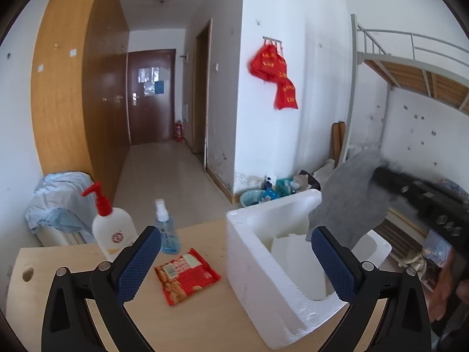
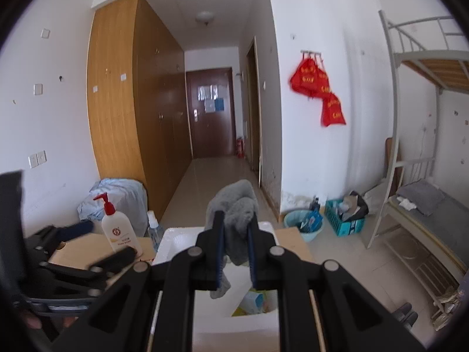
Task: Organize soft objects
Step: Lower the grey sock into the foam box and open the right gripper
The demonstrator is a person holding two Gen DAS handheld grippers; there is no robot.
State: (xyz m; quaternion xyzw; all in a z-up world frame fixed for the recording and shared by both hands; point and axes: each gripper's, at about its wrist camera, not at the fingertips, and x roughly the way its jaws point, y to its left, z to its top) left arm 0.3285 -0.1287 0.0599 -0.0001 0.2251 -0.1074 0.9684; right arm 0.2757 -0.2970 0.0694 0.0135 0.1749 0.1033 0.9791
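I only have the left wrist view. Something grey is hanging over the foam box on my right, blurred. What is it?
Observer: A grey cloth, pinched between the fingers of the right hand-held gripper.
Operator: Is it over the box opening?
Observer: Yes, its lower end dangles into the white foam box.
Operator: Anything already in the box?
Observer: Colourful packaging lies at the bottom, below the cloth.
Operator: And my gripper?
Observer: The left hand-held gripper is open, holding nothing.
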